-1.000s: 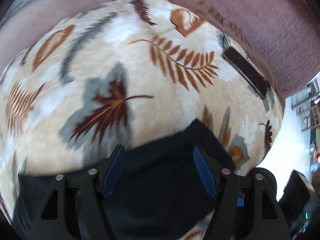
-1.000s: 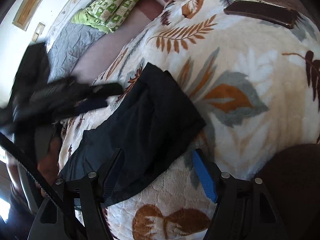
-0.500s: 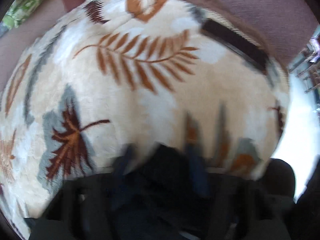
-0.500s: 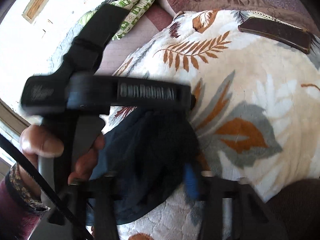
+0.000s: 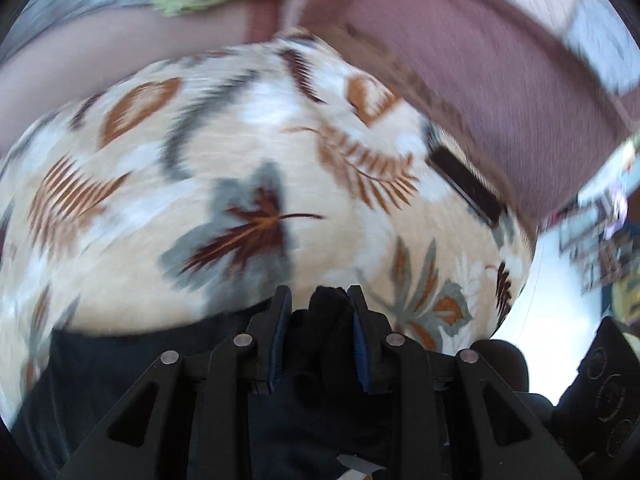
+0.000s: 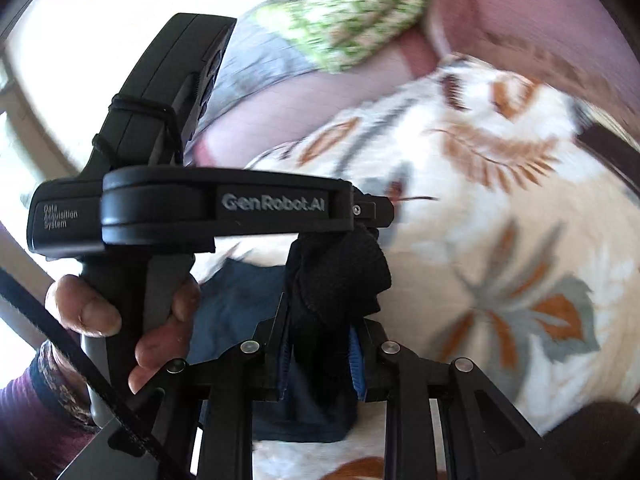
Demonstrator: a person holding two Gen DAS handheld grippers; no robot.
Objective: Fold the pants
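Right wrist view reads "GenRobot.AI" and "Data Acquisition System" on my left tongs [image 6: 372, 216], clamped on the one pair of dark pants [image 6: 340, 276]. My right tongs [image 6: 320, 360] pinch the same bunched cloth over the leaf-print blanket [image 6: 500, 208].

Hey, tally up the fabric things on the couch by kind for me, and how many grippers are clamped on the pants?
Dark pants: 1
Leaf-print blanket: 1
Green patterned cloth: 1
Grey cloth: 1
Fabric total: 4
Grippers shut on the pants: 2, the left gripper and the right gripper
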